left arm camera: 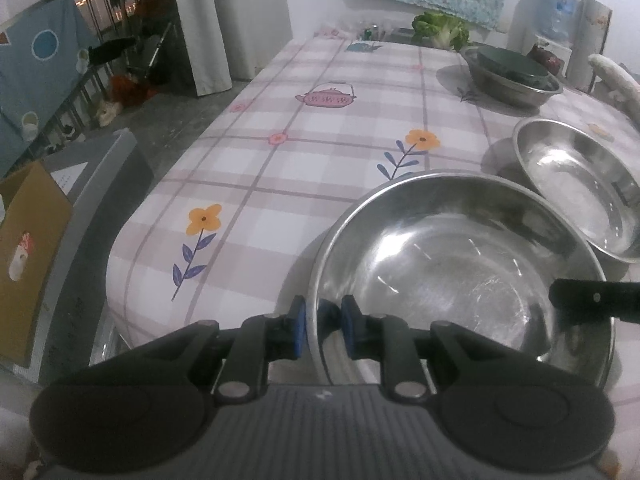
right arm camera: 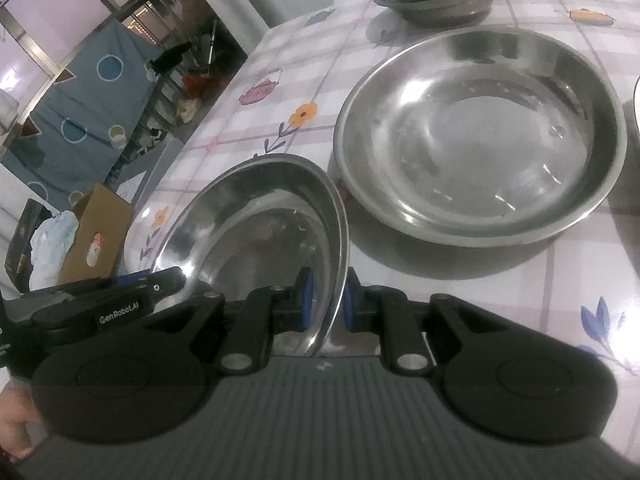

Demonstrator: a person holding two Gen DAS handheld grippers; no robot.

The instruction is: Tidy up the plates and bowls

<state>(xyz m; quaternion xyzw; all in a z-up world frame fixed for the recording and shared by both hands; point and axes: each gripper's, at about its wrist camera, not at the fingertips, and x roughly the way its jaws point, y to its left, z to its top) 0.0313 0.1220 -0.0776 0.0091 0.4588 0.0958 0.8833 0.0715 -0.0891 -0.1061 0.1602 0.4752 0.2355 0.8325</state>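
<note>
Currently the counter (left arm camera: 320, 120), under a checked flowered cloth, carries three steel vessels in a loose row. The step in hand is judged to be the carry of the near bowl toward a stack.

1. Wide bowl (right arm camera: 480, 128): it sits flat and empty, just beside the near bowl. It is the likely nesting target.
2. Near bowl (right arm camera: 256, 232): it is at the counter's near end and tilted, with its right rim raised.
3. Far basin (right arm camera: 436, 4): it holds a dark green dish and stands well apart.
4. Right tongs (right arm camera: 326, 304): closed tight on the near bowl's right rim.
5. Left tongs (left arm camera: 324, 328): set narrowly astride the opposite rim. You cannot tell whether the pads press.

Next move, as a judgement: confirm the left grip, level the bowl, raise it clear of the wide bowl's rim, then lower it centred.

View differences: the left wrist view shows the near bowl's whole interior and a leafy vegetable (left arm camera: 440, 30) at the far end. Only the right wrist view shows the tilt and the wide bowl entire.
</note>
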